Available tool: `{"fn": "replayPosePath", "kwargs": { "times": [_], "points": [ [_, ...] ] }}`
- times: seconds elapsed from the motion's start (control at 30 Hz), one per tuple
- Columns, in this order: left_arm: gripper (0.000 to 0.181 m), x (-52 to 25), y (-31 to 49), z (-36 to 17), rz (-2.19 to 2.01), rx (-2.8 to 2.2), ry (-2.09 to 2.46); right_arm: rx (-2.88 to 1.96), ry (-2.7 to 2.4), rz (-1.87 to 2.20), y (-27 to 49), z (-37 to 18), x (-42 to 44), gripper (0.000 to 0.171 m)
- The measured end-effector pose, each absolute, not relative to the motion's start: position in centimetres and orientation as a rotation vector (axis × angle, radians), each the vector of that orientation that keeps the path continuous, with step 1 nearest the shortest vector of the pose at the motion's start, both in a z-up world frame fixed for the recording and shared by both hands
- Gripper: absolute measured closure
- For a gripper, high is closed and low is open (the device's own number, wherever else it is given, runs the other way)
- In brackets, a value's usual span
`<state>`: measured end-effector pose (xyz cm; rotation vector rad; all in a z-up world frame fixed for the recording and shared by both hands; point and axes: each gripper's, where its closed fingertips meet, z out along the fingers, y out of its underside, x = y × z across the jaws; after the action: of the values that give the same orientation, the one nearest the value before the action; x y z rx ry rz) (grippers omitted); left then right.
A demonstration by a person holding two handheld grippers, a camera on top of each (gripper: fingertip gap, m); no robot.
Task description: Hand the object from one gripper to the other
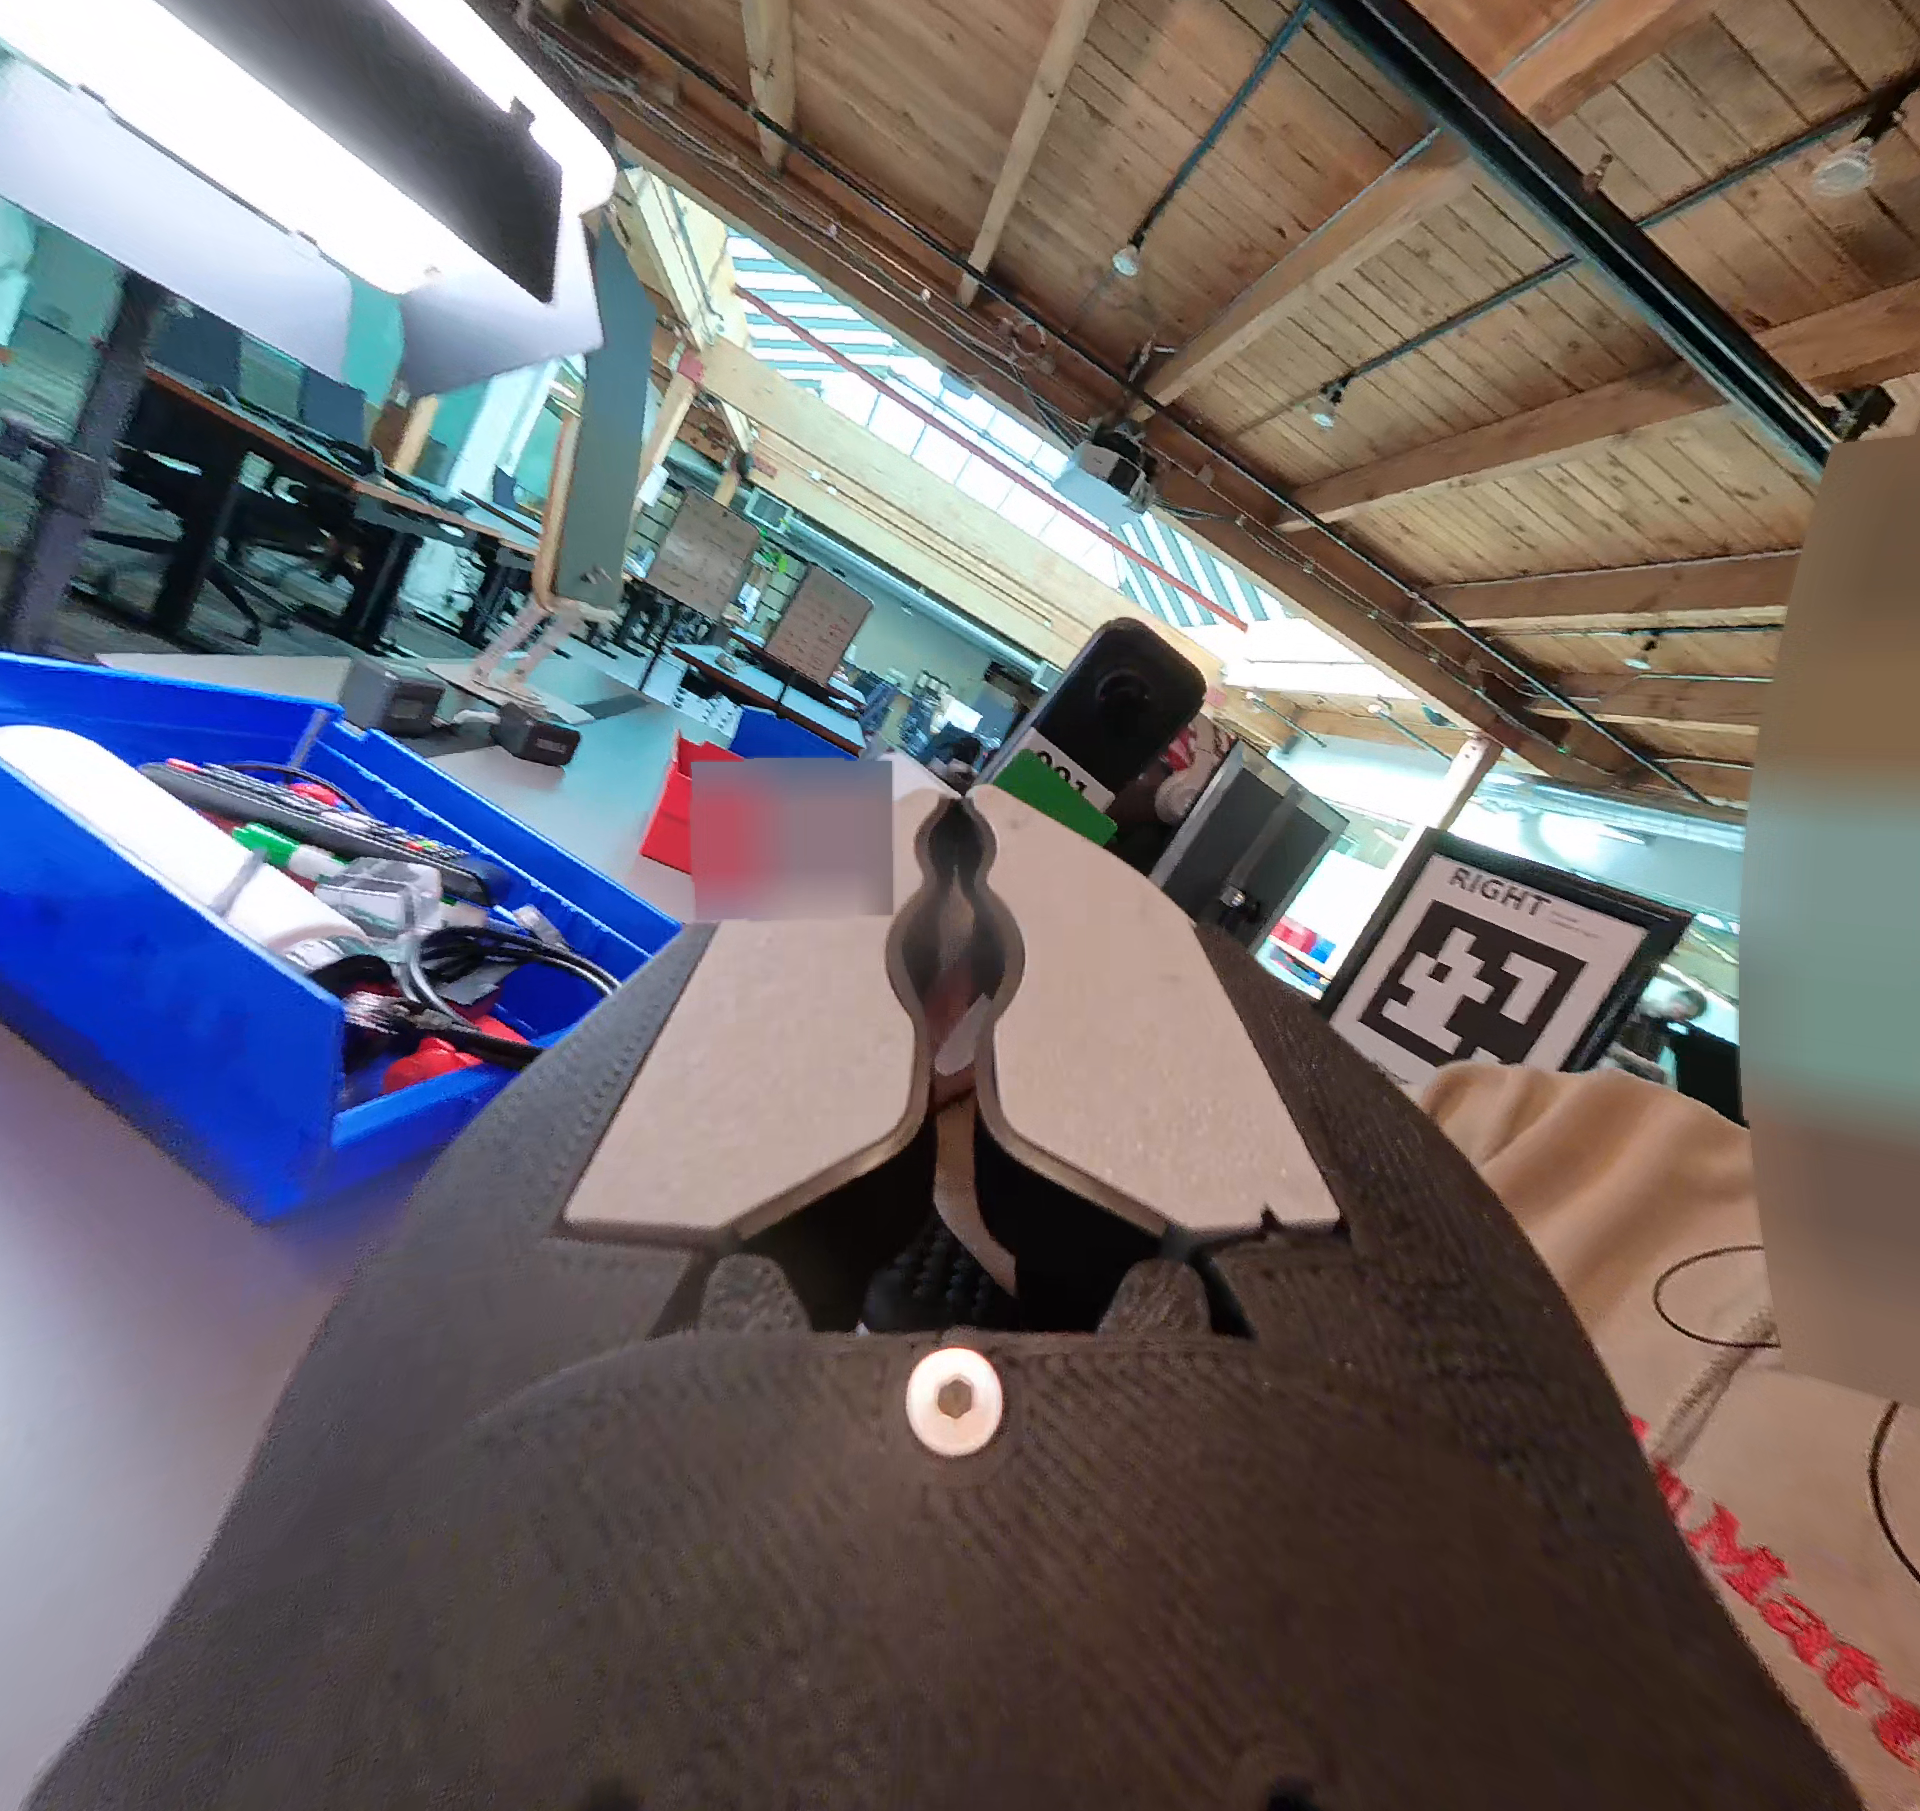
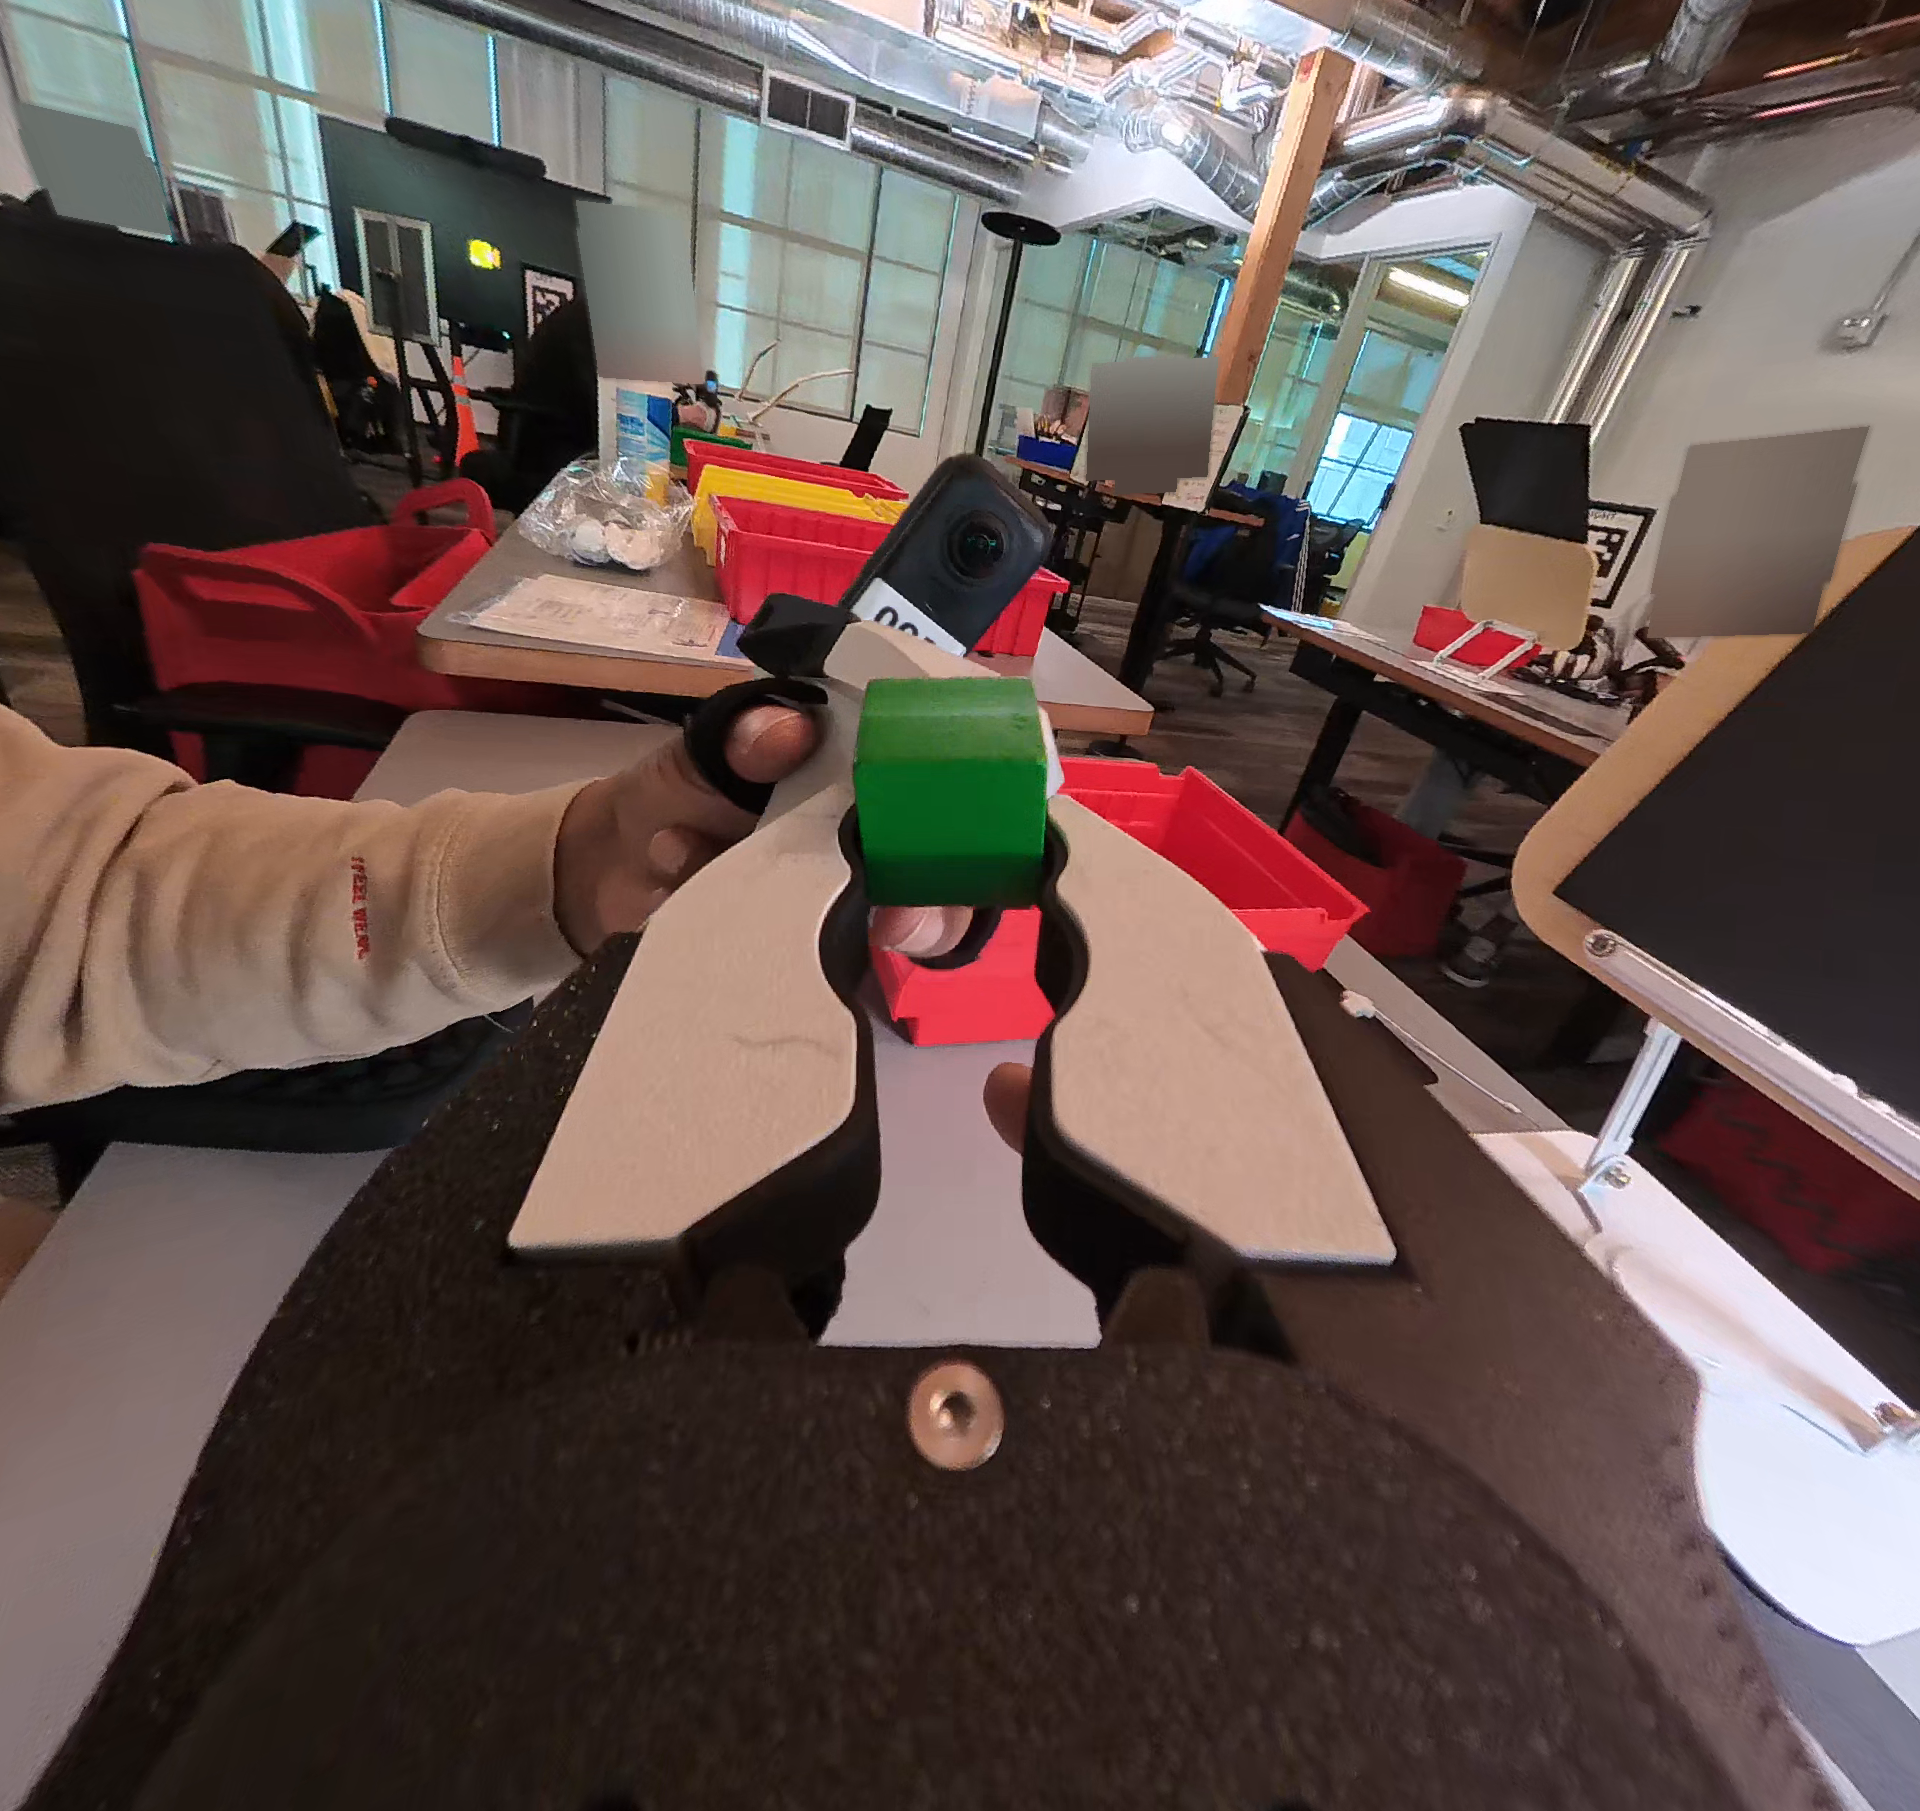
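In the right wrist view, my right gripper (image 2: 951,826) is shut on a green block (image 2: 951,785), pinched between its grey fingertips and held in the air. Right behind the block is the left gripper's body with its black camera (image 2: 977,540), held by a hand (image 2: 665,826) in a beige sleeve. In the left wrist view, my left gripper (image 1: 956,805) is shut with its tips touching and nothing between them. Just past its tips stands the right gripper's black camera (image 1: 1127,701), with a green patch (image 1: 1049,790) below it.
A blue bin (image 1: 208,1034) of cables and markers sits to the left. A red bin (image 2: 1205,847) lies on the table below the grippers. A monitor on a stand (image 2: 1766,826) is at the right. Tables with red and yellow bins (image 2: 790,514) stand behind. Left and right tips are no more than a few centimetres apart.
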<state>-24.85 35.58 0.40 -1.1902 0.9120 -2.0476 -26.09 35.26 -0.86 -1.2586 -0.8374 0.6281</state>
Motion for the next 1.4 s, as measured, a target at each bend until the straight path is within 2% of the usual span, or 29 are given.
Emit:
{"fn": "replayPosePath", "kwargs": {
  "times": [0.03,0.2,0.3,0.4,0.6,0.67,0.83,1.03,1.13,1.17,1.2,1.3,1.4],
  "points": [
    [0.181,-25.1,36.0,0.5,-2.025,-1.186,0.898,-1.264,-0.832,0.635,35.3,-0.8,-26.0,0.143],
    [0.143,-26.4,34.9,0.6,-1.674,-1.088,1.172,-1.421,-0.947,0.698,35.0,-2.9,-26.1,0.143],
    [0.129,-26.7,32.4,-1.8,-1.447,-1.062,1.482,-1.535,-1.128,0.888,32.5,-5.2,-27.0,0.143],
    [0.125,-26.7,29.8,-5.0,-1.319,-1.048,1.754,-1.646,-1.268,1.036,30.3,-7.4,-27.5,0.143],
    [0.137,-25.6,28.0,-8.7,-1.092,-1.014,1.976,-1.791,-1.43,1.097,28.3,-10.6,-27.8,0.143],
    [0.146,-25.6,28.2,-8.5,-1.093,-1.026,1.963,-1.768,-1.439,1.114,28.2,-10.5,-27.8,0.143],
    [0.149,-25.2,30.6,-5.5,-1.195,-1.035,1.733,-1.618,-1.27,0.987,30.6,-7.5,-27.0,0.141],
    [0.149,-24.7,35.1,-0.7,-1.595,-1.236,1.162,-1.23,-0.953,0.404,34.6,-0.5,-24.4,0.126],
    [0.149,-24.1,34.0,-0.6,-1.855,-1.275,1.112,-1.123,-0.981,0.104,35.0,-0.2,-24.9,0.119],
    [0.149,-23.9,33.5,-0.6,-1.91,-1.28,1.118,-1.102,-0.995,0.031,35.0,-0.3,-25.2,0.122],
    [0.149,-23.9,32.9,-0.5,-1.961,-1.268,1.129,-1.072,-0.999,-0.027,34.9,-0.2,-25.4,0.138],
    [0.147,-24.3,31.8,-0.3,-1.965,-1.204,1.215,-1.107,-1.04,0.074,33.7,0.1,-25.5,0.141],
    [0.144,-25.1,31.7,0.3,-1.874,-1.128,1.241,-1.162,-1.029,0.415,31.7,1.4,-24.9,0.141]
  ]
}}
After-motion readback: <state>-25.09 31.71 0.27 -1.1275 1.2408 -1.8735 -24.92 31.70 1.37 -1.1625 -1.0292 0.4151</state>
